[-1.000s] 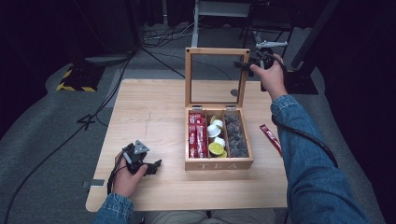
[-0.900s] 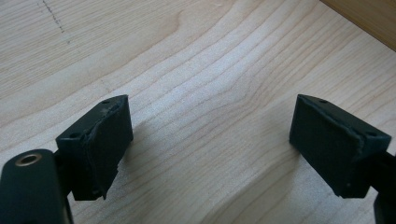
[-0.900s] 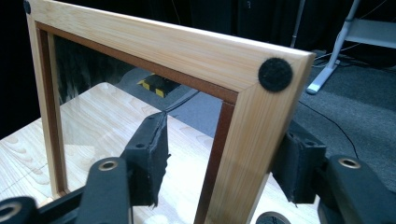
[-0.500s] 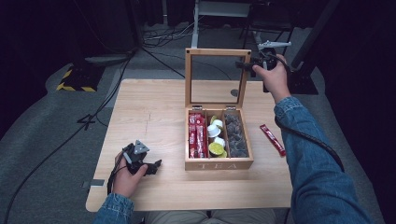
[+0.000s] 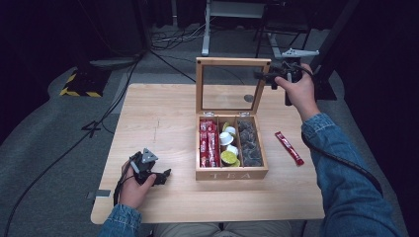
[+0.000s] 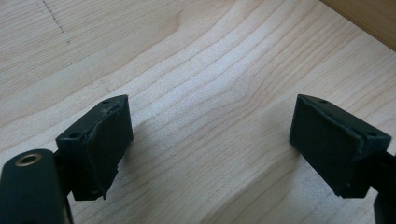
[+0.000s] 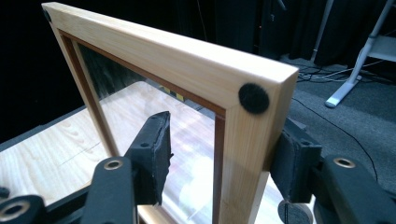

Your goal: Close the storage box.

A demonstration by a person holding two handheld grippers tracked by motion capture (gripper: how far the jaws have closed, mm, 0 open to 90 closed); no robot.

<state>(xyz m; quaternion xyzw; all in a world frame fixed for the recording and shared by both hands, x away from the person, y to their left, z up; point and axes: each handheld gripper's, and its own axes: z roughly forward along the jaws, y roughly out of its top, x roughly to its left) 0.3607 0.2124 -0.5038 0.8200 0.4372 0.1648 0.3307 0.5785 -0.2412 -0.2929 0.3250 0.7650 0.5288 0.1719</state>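
Wooden, glass-paned lid (image 5: 232,84) stands roughly upright, hinged behind the open tea box (image 5: 231,173).

Denim sleeves (image 5: 346,163) on both my arms. My grippers: black, square padded jaws, brass-ringed screw holes. Grey three-cornered plates on left gripper (image 5: 165,174) and right gripper (image 5: 262,75); black cables trailing.
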